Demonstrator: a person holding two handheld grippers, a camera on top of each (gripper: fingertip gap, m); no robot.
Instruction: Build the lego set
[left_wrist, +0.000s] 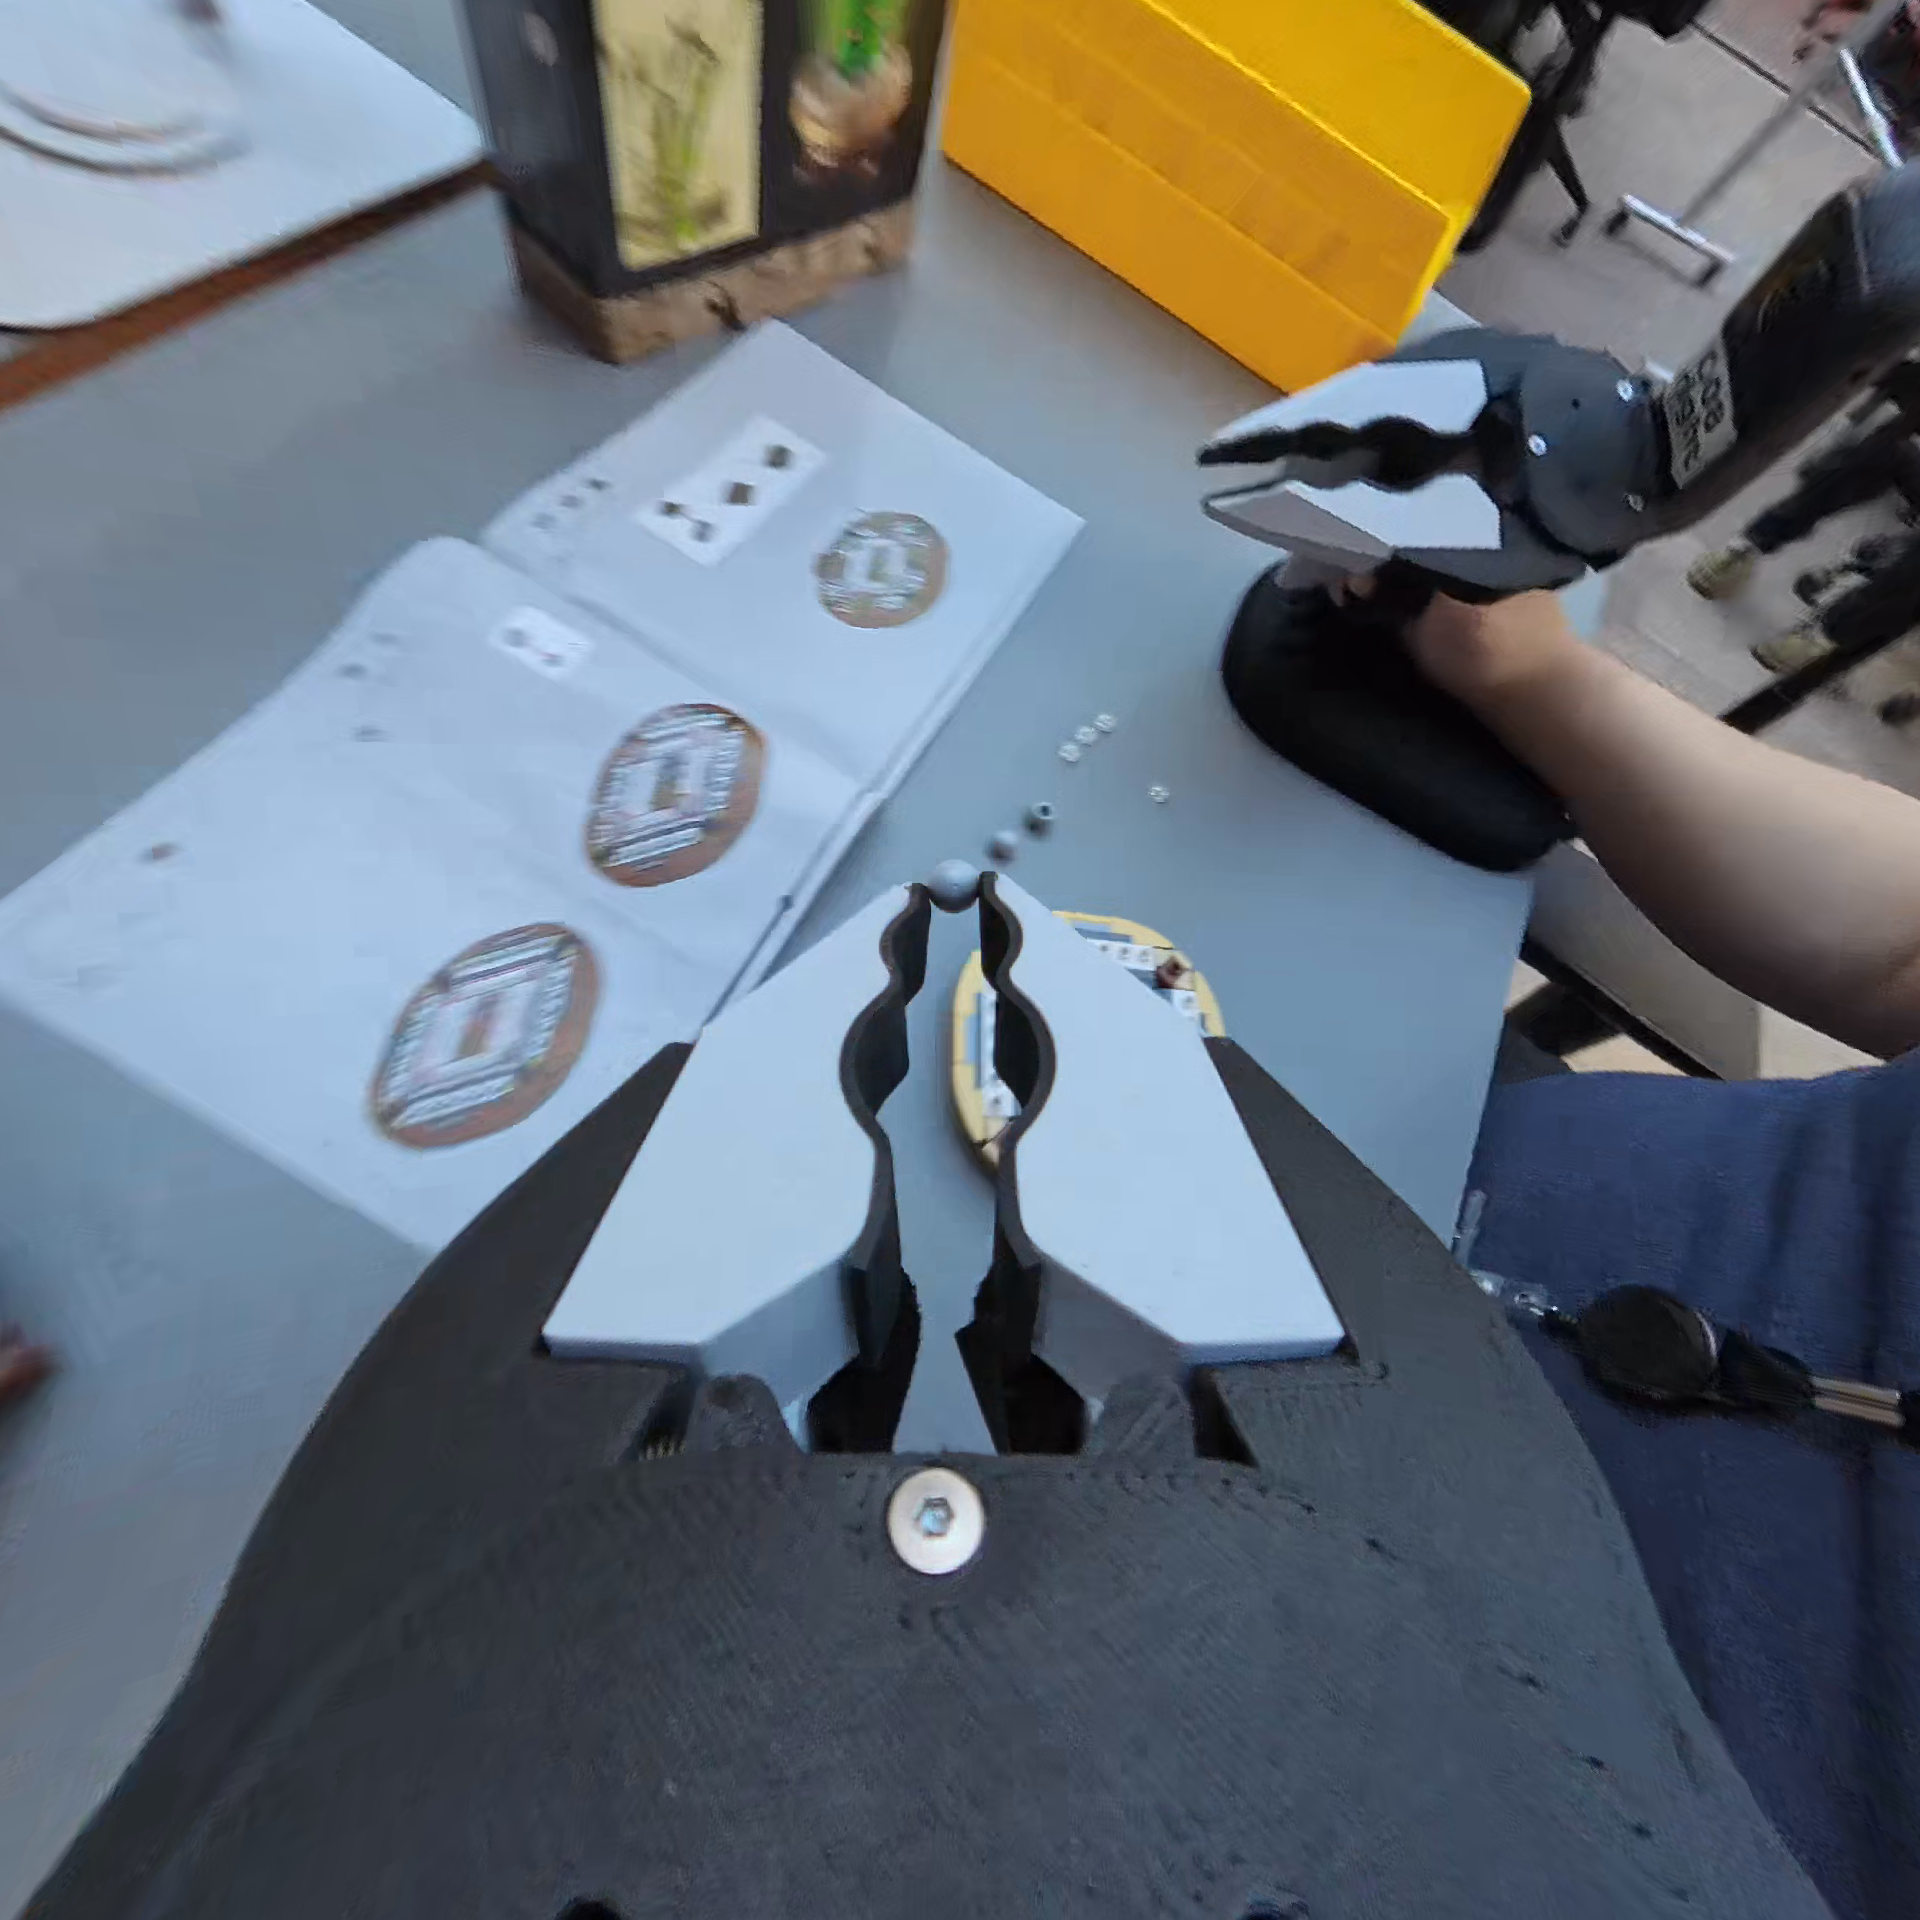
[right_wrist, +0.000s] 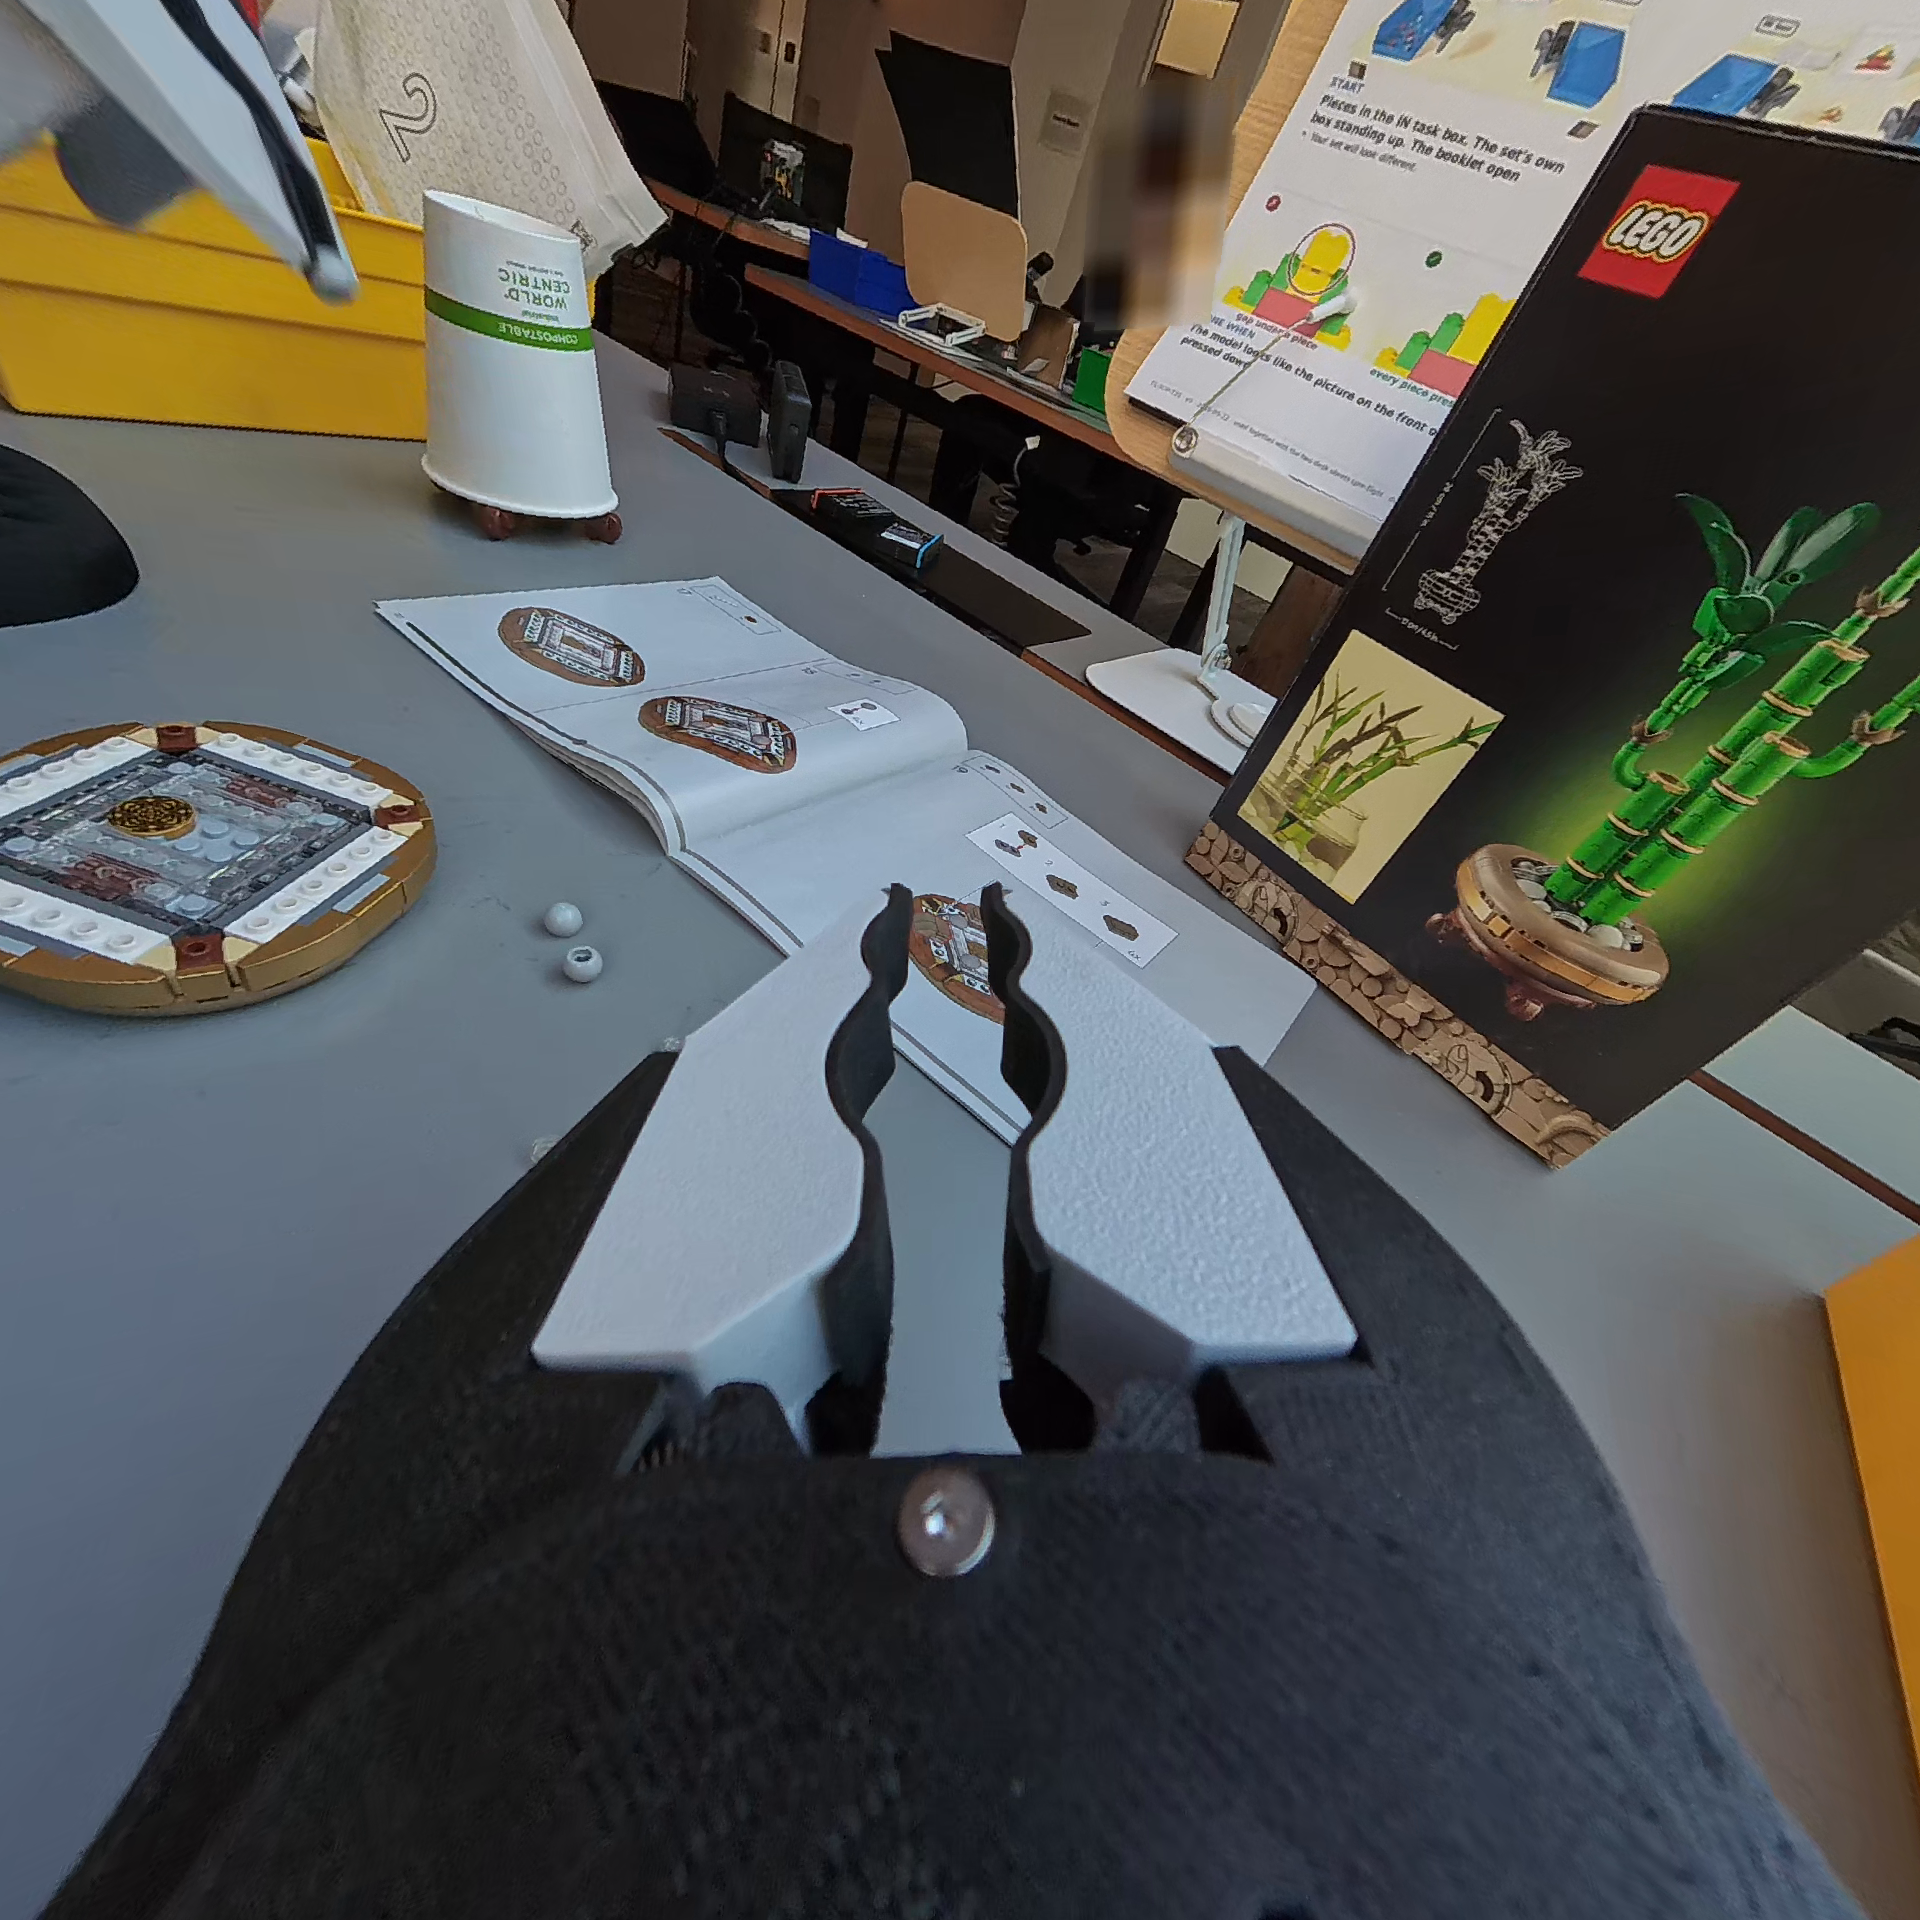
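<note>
**Left claw pinches a bead; right claw waits empty**

Left claw (left_wrist: 954, 896): tips nearly closed on a small grey bead (left_wrist: 954, 883), pinched at the very ends, prob. so the piece stays visible and can be pressed down from above. Frame is a bit smeared, so whether the bead is lifted or still touching the table (left_wrist: 260, 468) I can't tell. Just below and right of the tips, partly under the right finger, sits the round base (left_wrist: 1174, 961), i.e. the build itself, close by for a short carry. Just beyond the tips, two more beads (left_wrist: 1023, 831) lie in a row; farther out, tiny clear studs (left_wrist: 1086, 732). Left of the claw the booklet (left_wrist: 520, 790) lies open for reference.

Right claw (right_wrist: 943, 902): fingers apart, nothing between them, held above the booklet's near page, likely parked out of the way. Left of it: base and two beads. Right of it the box (right_wrist: 1662, 623) stands upright. Beyond, an upturned paper cup (right_wrist: 514, 364) and yellow bin (right_wrist: 208, 343).
</note>
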